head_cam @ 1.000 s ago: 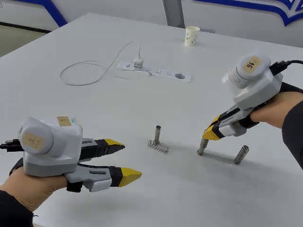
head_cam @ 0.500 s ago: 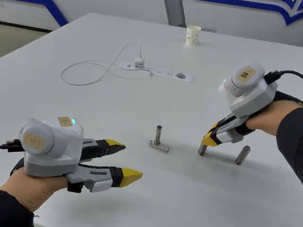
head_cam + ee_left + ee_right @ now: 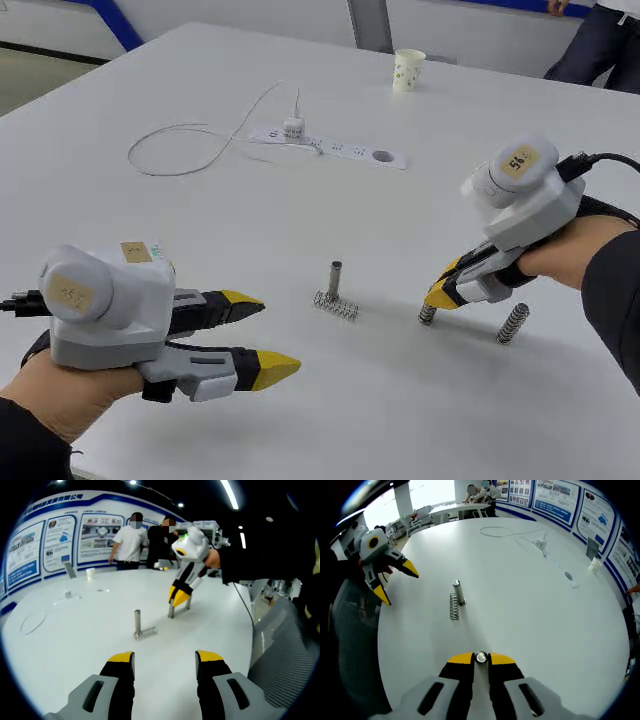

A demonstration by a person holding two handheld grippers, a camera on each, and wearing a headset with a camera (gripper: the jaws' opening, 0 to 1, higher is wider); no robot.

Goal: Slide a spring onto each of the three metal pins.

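A bare metal pin (image 3: 334,280) stands mid-table with a loose spring (image 3: 335,306) lying at its base. To its right, my right gripper (image 3: 438,297) is shut on the spring around a second pin (image 3: 428,314); the pin's round top (image 3: 481,657) shows between the closed yellow tips. Farther right, a third pin (image 3: 513,323) wears a spring and leans a little. My left gripper (image 3: 272,334) hovers open at the near left, holding nothing. The left gripper view shows the bare pin (image 3: 137,621), the loose spring (image 3: 145,634) and the right gripper (image 3: 179,596).
A white power strip (image 3: 330,150) with a looped cable (image 3: 185,152) lies at the back of the white table (image 3: 150,230). A paper cup (image 3: 407,70) stands farther back. A person (image 3: 600,40) is at the far right edge.
My right gripper has sunk slightly on its pin, and the spring under it looks shorter. The left gripper has stayed put. The head camera shifted a little.
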